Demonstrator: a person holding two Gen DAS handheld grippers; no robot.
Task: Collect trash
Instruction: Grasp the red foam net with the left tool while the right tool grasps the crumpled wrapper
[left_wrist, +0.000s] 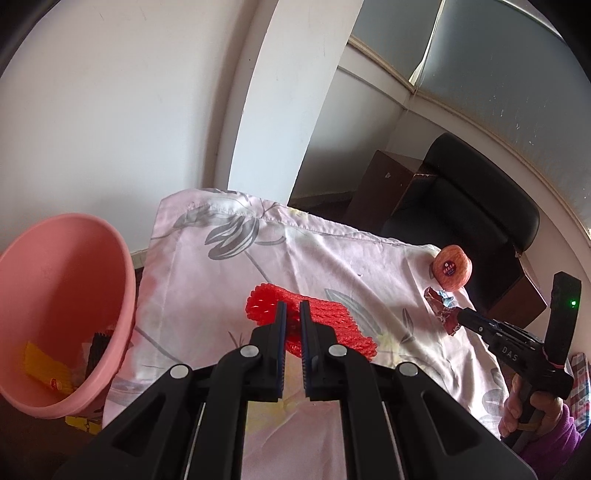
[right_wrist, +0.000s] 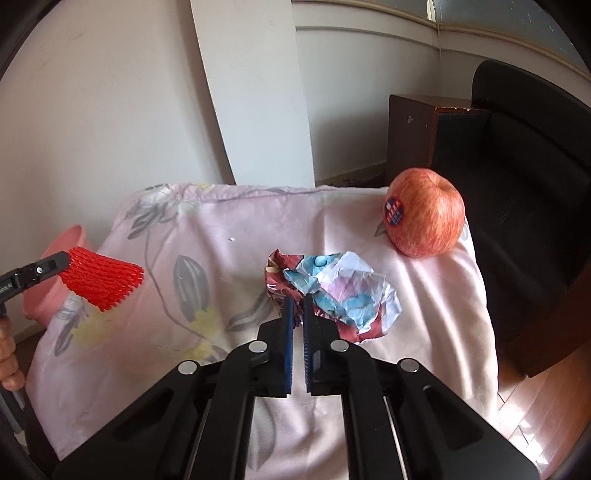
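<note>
My left gripper (left_wrist: 291, 308) is shut on a red foam fruit net (left_wrist: 325, 321) and holds it above the pink floral cloth (left_wrist: 229, 280); the net also shows in the right wrist view (right_wrist: 103, 282). My right gripper (right_wrist: 297, 304) is shut on a crumpled colourful wrapper (right_wrist: 343, 291) that lies on the cloth (right_wrist: 229, 295); the wrapper also shows in the left wrist view (left_wrist: 441, 308). A pink plastic bin (left_wrist: 66, 295) stands at the left with some trash inside.
A red apple (right_wrist: 424, 212) with a sticker sits at the cloth's far right corner; it also shows in the left wrist view (left_wrist: 452, 269). A black chair (right_wrist: 524, 206) and a dark wooden cabinet (right_wrist: 410, 133) stand beyond. A white wall is behind.
</note>
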